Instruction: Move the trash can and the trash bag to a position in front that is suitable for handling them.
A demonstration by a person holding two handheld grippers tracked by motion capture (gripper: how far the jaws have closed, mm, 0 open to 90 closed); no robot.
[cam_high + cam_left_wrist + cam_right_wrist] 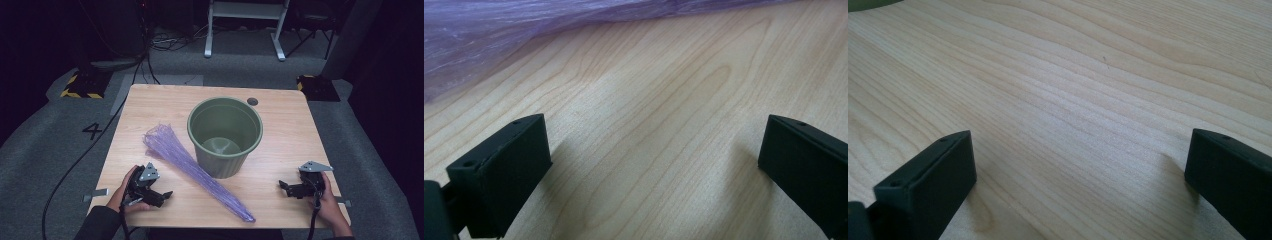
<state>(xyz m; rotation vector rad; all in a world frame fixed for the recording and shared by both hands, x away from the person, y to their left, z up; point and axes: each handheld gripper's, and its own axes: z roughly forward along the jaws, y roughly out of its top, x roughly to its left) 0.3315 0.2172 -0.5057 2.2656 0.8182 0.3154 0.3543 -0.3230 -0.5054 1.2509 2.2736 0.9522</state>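
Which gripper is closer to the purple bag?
The left gripper. The purple bag lies just beside it, while the right gripper sits farther off across the table.

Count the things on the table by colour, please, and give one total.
Green: 1, the bin
Purple: 1, the plastic bag, lying beside the bin
Black: 2, the left hand-held gripper and the right hand-held gripper, both open
Total: 4

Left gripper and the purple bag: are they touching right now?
Apart. In the left gripper view bare wood lies between the open jaws of the left gripper and the purple bag; nothing sits between them.
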